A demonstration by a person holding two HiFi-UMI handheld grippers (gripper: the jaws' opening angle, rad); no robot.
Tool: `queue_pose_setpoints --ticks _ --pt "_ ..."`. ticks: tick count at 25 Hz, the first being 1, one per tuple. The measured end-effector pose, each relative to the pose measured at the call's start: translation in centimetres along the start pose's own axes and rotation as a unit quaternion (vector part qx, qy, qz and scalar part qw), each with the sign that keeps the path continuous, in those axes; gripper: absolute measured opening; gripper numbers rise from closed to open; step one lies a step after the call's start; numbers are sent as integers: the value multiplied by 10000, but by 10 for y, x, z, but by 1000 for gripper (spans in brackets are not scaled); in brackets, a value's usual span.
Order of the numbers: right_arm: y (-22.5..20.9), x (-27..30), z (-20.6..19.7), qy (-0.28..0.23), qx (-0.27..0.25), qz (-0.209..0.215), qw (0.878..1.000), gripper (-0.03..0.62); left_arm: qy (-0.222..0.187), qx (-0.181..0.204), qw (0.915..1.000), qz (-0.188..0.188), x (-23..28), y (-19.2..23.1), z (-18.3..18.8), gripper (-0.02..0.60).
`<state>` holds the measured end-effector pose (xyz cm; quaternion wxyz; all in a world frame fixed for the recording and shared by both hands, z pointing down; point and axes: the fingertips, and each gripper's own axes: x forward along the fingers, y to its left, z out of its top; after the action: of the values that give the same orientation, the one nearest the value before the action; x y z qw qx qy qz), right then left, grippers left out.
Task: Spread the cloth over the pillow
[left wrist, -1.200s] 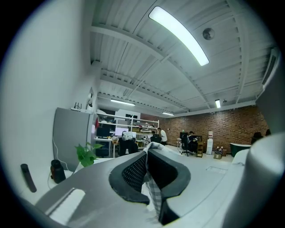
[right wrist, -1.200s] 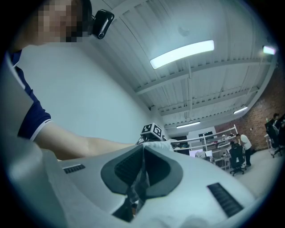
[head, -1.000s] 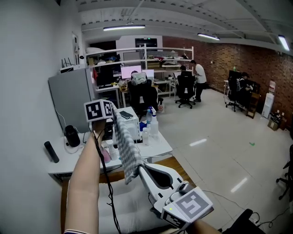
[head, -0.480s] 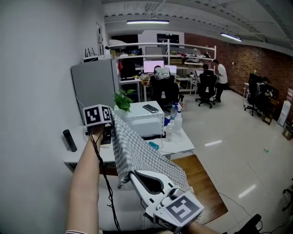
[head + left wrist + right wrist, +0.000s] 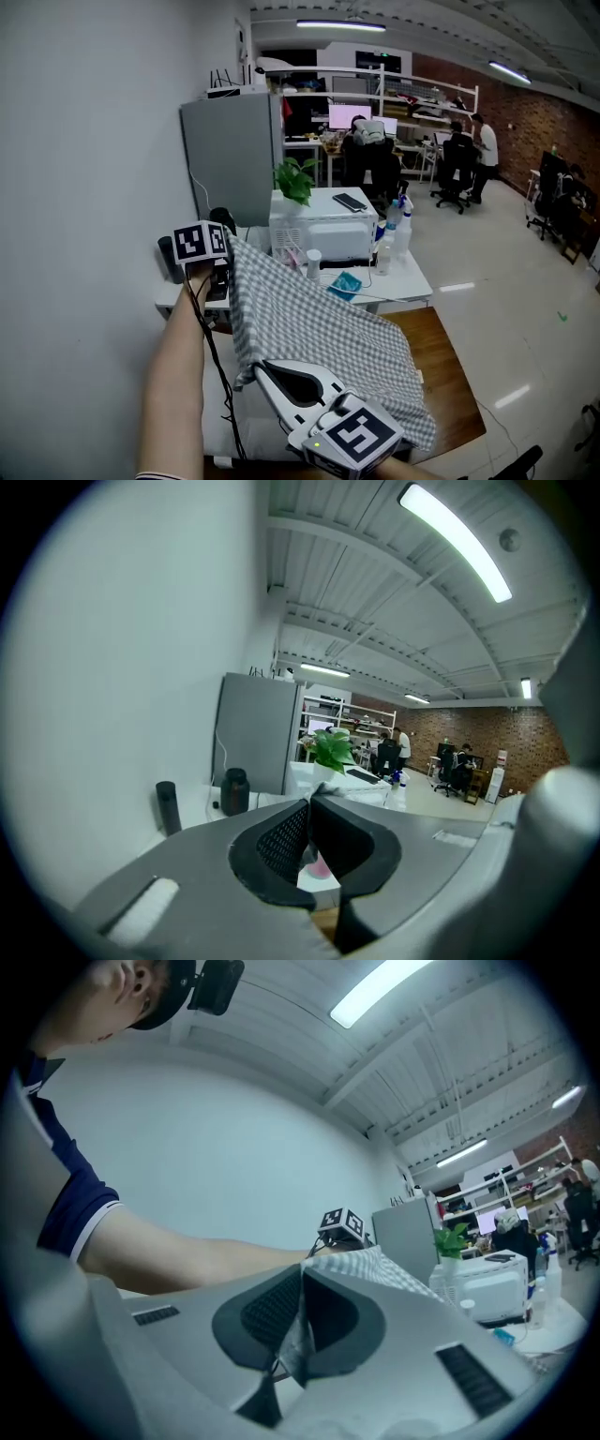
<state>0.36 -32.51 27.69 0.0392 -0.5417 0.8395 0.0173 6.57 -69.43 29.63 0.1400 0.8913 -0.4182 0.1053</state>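
The cloth (image 5: pixel 319 328) is grey-and-white checked. The pillow (image 5: pixel 217 436) is white, and the surface (image 5: pixel 450 375) is brown wood. The left tongs (image 5: pixel 307 810) and right tongs (image 5: pixel 300 1288) are pale grey with black pads and black-and-white marker cubes.

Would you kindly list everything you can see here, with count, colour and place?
checked cloth: one, grey and white, stretched between both grippers, over the pillow
pillow: one, white, on the wooden table
wooden table: one, brown, nearest the camera
desk: one, white, beyond the wooden table
printer: one, white, on the desk
phone: one, black, on top of the printer
potted plant: one, green, by the printer
cabinet: one, grey, against the wall
spray bottles: at least two, clear, right end of the desk
people: several, at the far desks
left gripper: one, grey, shut on the checked cloth's far corner
right gripper: one, grey, shut on its near corner
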Motion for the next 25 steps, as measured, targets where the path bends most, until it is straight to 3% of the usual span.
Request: queue_pose_setpoints --ticks 11,25 --pt "52 41 -73 697 336 526 9956 21 570 -76 9978 335 -19 95 -79 11" --pt "96 69 -177 1732 580 880 9792 21 1061 -194 9934 383 -18 154 -174 11"
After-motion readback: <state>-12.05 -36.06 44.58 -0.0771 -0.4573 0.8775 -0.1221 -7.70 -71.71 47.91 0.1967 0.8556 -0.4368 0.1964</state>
